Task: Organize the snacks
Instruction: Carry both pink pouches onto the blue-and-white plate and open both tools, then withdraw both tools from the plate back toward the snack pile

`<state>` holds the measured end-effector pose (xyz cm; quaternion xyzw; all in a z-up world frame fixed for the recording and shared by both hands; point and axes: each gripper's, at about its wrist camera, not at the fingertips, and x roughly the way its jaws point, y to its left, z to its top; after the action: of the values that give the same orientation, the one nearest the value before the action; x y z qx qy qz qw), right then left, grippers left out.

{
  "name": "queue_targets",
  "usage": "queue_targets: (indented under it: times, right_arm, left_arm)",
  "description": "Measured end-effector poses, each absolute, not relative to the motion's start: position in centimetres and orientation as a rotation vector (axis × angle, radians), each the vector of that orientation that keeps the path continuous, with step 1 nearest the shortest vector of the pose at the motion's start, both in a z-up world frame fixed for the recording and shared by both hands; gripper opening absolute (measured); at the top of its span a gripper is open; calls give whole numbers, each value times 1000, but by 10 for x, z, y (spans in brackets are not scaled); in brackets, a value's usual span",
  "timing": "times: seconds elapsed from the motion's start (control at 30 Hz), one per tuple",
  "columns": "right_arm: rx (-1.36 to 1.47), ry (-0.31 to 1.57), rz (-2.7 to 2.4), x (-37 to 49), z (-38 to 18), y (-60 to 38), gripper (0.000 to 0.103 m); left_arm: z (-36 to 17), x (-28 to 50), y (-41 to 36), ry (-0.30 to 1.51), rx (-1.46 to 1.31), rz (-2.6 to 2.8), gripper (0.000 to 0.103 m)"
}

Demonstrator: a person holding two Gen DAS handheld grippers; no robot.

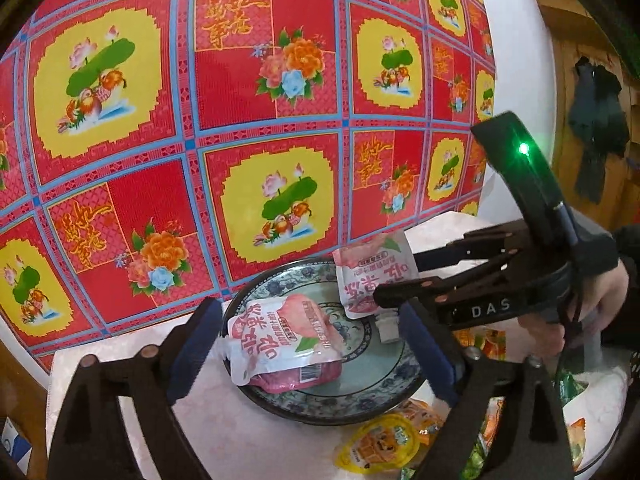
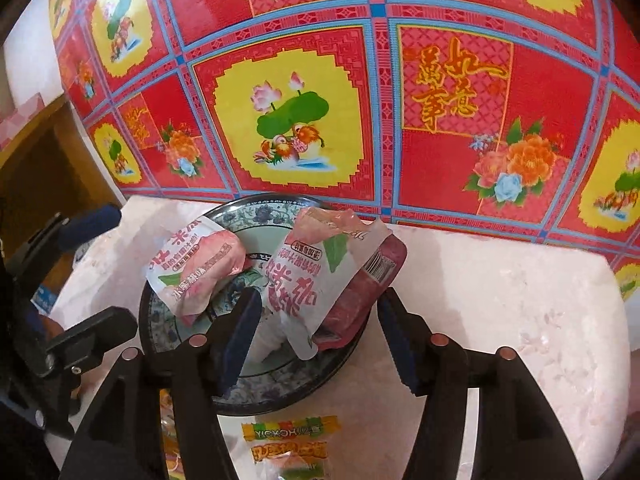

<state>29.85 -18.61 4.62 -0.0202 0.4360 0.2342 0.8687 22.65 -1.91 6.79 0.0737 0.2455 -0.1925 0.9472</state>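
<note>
Right wrist: glossy pouches [image 2: 340, 276]; round glazed plate [image 2: 256, 394]

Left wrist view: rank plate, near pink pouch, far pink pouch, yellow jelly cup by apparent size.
1. plate
2. near pink pouch and far pink pouch: look alike; the far one is partly hidden by the right gripper, so unranked
3. yellow jelly cup

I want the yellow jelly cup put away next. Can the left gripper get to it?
Probably yes. The yellow jelly cup lies uncovered on the table, just in front of the plate, below the open left gripper.
</note>
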Motion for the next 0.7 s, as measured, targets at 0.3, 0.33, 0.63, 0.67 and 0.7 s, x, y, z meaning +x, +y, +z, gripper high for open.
queue_targets:
  times: [0.3,0.33,0.63,0.67,0.7]
  right_arm:
    - [-66,898,497,289,77,-190,62]
    - [-85,890,495,285,81,-189,62]
    - [-146,807,536,237,108,-191,62]
    - [-147,804,535,232,110,-192,62]
    - [-143,804,533,227,112,-193,62]
  left_arm:
    - [83,216,-5,574,76,-332,97]
    - [85,212,-3,578,80,-321,97]
    - [98,157,-9,573,153,-310,97]
    - [98,152,-12,573,158,-312,97]
    - [99,144,-15,572,163,-314,97]
